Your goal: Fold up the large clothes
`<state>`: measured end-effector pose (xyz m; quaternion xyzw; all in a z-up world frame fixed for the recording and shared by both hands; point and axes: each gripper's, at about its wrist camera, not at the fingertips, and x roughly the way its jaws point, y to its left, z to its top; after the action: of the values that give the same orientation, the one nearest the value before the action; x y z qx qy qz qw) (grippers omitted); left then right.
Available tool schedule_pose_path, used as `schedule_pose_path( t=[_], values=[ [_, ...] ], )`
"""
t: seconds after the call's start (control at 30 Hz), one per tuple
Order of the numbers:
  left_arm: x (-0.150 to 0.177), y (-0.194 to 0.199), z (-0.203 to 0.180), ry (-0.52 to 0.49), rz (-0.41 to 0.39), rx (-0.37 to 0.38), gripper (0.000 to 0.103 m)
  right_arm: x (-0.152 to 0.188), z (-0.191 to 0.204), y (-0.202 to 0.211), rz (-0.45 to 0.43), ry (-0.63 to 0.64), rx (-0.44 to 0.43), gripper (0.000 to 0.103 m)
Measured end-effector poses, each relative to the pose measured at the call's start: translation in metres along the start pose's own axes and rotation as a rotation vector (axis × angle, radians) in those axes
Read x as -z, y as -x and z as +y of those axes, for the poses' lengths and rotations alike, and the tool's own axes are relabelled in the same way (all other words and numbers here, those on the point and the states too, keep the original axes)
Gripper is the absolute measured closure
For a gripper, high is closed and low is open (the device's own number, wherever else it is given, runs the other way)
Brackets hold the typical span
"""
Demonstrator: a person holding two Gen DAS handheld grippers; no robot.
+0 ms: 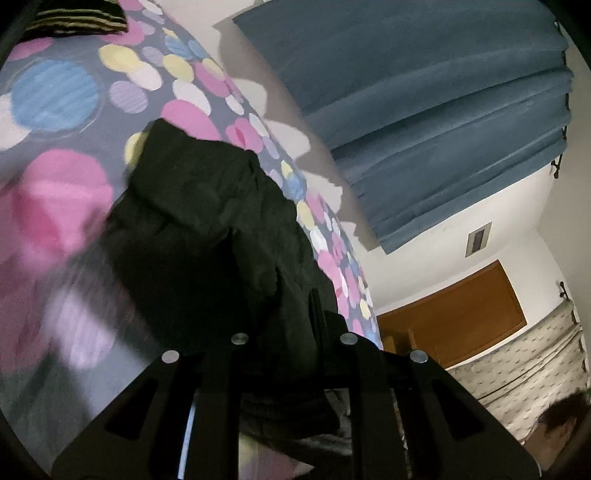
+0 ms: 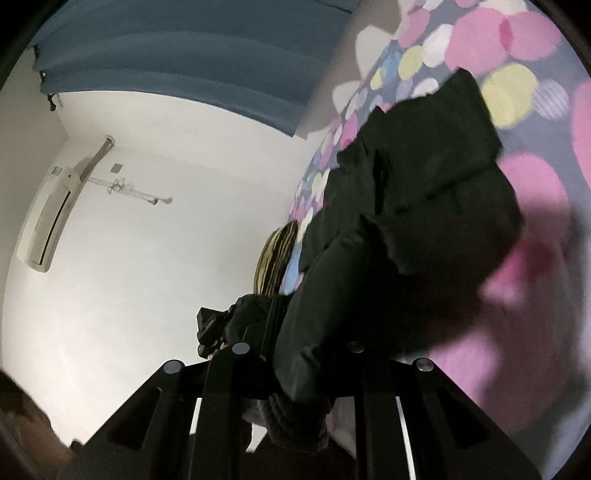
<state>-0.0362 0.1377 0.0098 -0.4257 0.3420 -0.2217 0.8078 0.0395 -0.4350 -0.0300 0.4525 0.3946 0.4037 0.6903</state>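
Both tongs are closed down tight on a black padded jacket (image 1: pixel 207 229). The left tongs (image 1: pixel 314 314) pinch one edge of it, and the right tongs (image 2: pixel 295 350) pinch another fold. The jacket hangs bunched from the two grips, its far part lying on or just above the bed (image 1: pixel 66 122), whose cover has pink, blue and yellow dots. The left tongs with a gloved hand (image 2: pixel 236 321) show in the right wrist view, just left of the jacket.

As I judge it, the fold is early or midway. The jacket is gripped and raised, but no neat flat fold shows, and laying it down squared is still left.

Around: a striped cushion (image 1: pixel 77 18) at the far end of the bed, a blue curtain (image 1: pixel 424 110), a wall air conditioner (image 2: pixel 51 214), a brown door (image 1: pixel 454 314). Only the cushion shares the bed, and it lies well apart from the jacket. The jacket's own bulk hides the tong tips.
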Motion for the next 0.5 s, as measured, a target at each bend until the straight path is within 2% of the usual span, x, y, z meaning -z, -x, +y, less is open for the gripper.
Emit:
schedule_pose_path(
  t=[0.2, 0.43, 0.5],
  values=[
    [-0.044, -0.050, 0.021, 0.041, 0.022, -0.072, 0.089, -0.064, -0.032, -0.029, -0.037, -0.065, 0.021, 0.087],
    [-0.086, -0.094, 0.064, 0.107, 0.011, -0.163, 0.089, -0.110, -0.092, -0.050, -0.083, -0.213, 0.099, 0.087],
    [-0.095, -0.107, 0.076, 0.106, 0.014, -0.212, 0.089, -0.120, -0.111, -0.056, -0.099, -0.258, 0.124, 0.087]
  ],
)
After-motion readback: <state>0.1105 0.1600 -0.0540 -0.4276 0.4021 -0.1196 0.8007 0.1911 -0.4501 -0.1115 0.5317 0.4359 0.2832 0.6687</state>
